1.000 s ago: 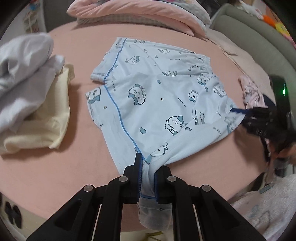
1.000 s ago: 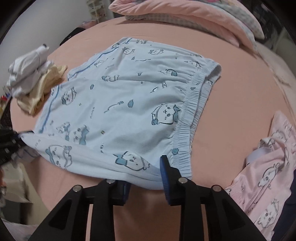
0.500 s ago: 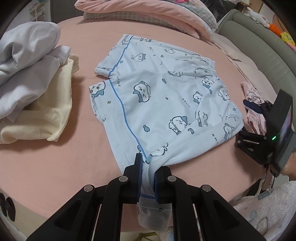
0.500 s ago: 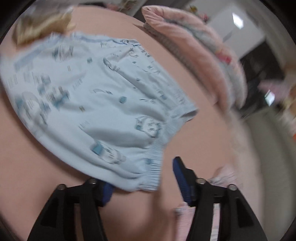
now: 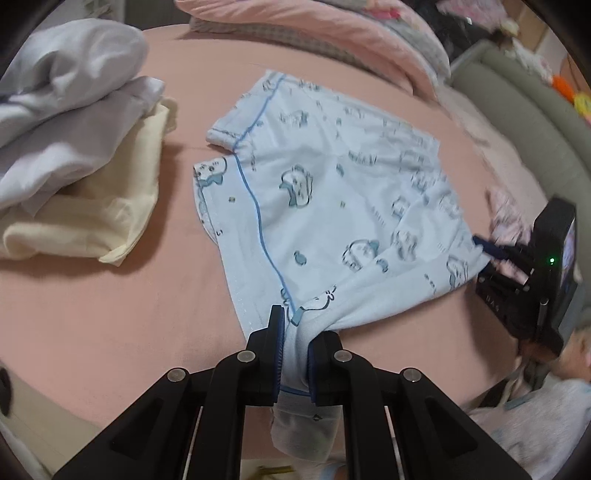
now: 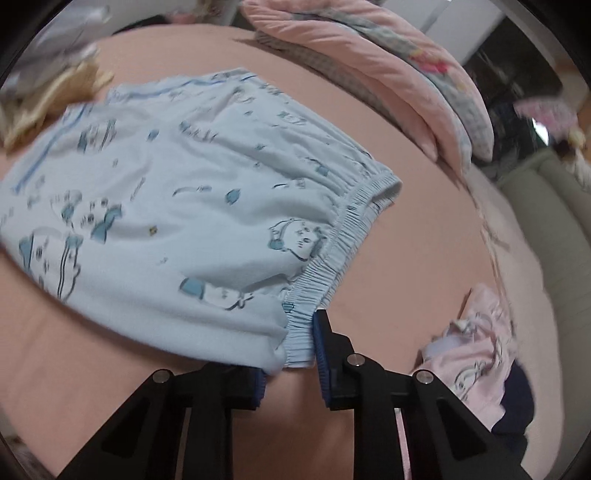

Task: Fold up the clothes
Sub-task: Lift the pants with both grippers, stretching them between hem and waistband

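Light blue shorts [image 5: 332, 192] with cartoon prints and blue piping lie spread on the pink bed sheet [image 5: 110, 314]. My left gripper [image 5: 299, 325] is shut on a bunched leg hem at the near edge, and cloth hangs down below its fingers. In the right wrist view the shorts [image 6: 184, 203] show their elastic waistband. My right gripper [image 6: 290, 347] is closing on the near waistband corner, which fills the gap between its pads; cloth partly covers the left finger. From the left wrist view the right gripper [image 5: 484, 247] sits at the shorts' right corner, which is drawn to a point.
A heap of white and cream clothes [image 5: 74, 129] lies left of the shorts. A crumpled pink garment [image 6: 476, 350] lies to the right on the sheet [image 6: 424, 258]. Pink bedding [image 5: 332, 29] is stacked at the back, beside a grey sofa [image 5: 535, 122]. A person's sleeve [image 5: 535, 424] shows bottom right.
My right gripper opened wide and swung, then came back and closed on the waistband corner. The left gripper kept its hold on the hem and rolled a little.
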